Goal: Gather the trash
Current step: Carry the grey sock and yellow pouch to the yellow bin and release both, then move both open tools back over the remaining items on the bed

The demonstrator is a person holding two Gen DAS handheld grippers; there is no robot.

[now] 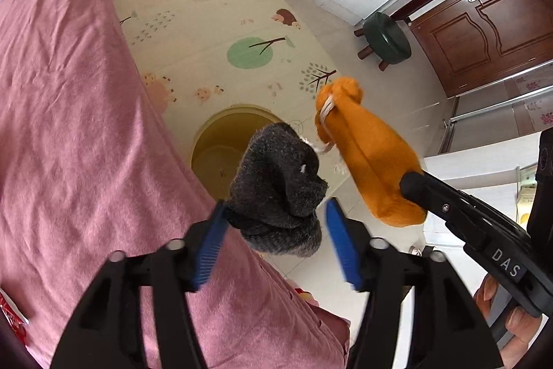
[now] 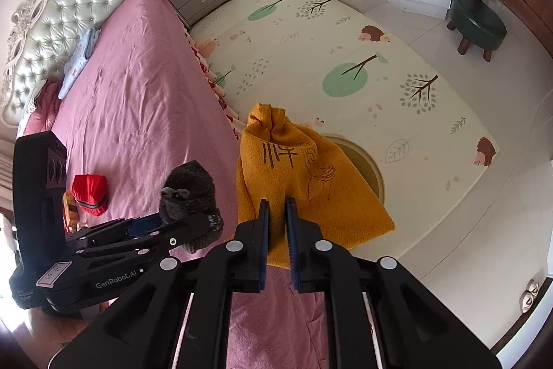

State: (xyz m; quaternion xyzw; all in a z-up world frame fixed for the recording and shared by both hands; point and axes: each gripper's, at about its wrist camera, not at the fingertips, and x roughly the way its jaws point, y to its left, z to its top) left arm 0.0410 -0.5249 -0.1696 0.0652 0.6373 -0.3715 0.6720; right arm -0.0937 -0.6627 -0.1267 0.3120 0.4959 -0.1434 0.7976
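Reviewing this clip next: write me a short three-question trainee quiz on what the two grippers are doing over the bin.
1. True or false: the left gripper is clamped tight on the dark grey sock.
2. Multiple choice: what does the right gripper grip? A) the red pouch B) the orange drawstring bag C) nothing
3. Short answer: where does the yellow bin stand?

Key
1. False. The jaws stand apart; the sock touches the left pad, while a gap shows at the right pad.
2. B. The jaws are closed on the bag's lower edge.
3. On the floor mat, beside the pink bed, below both held items.
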